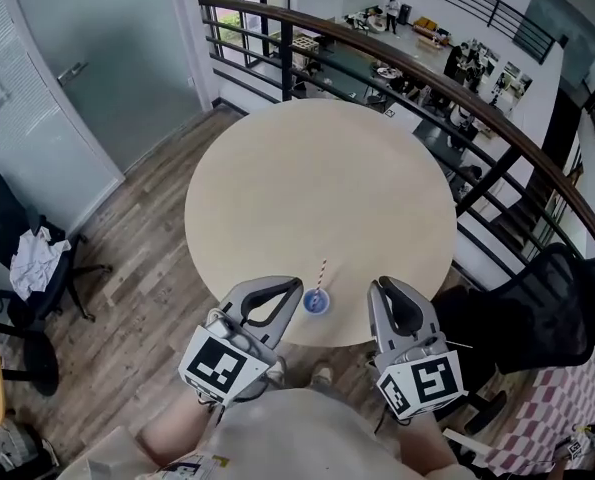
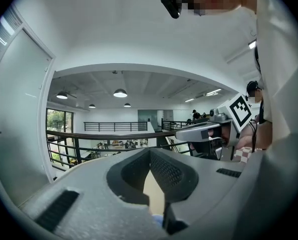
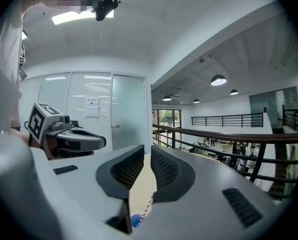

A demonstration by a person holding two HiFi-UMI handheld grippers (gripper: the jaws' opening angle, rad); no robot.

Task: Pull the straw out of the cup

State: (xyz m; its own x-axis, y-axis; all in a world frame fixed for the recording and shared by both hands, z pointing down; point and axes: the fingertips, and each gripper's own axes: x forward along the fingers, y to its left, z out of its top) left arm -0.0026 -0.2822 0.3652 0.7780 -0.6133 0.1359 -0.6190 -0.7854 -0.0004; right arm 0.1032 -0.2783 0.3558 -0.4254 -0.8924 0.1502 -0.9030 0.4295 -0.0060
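Observation:
A small blue cup [image 1: 316,303] stands near the front edge of the round beige table [image 1: 317,168]. A red-and-white striped straw [image 1: 322,276] leans out of it, away from me. My left gripper [image 1: 299,284] hangs just left of the cup, its jaws closed tip to tip and holding nothing. My right gripper [image 1: 379,286] hovers to the cup's right with only a narrow slit between its jaws, also holding nothing. The right gripper view shows the cup [image 3: 136,220] and straw [image 3: 147,208] low between its jaws [image 3: 147,150]. The left gripper view [image 2: 150,151] shows only a sliver of blue cup [image 2: 158,219].
A dark railing [image 1: 427,78] curves round the far side of the table, with a lower floor beyond it. A black office chair [image 1: 27,258] stands on the left and another black chair [image 1: 547,298] on the right. A glass door [image 1: 77,58] is at far left.

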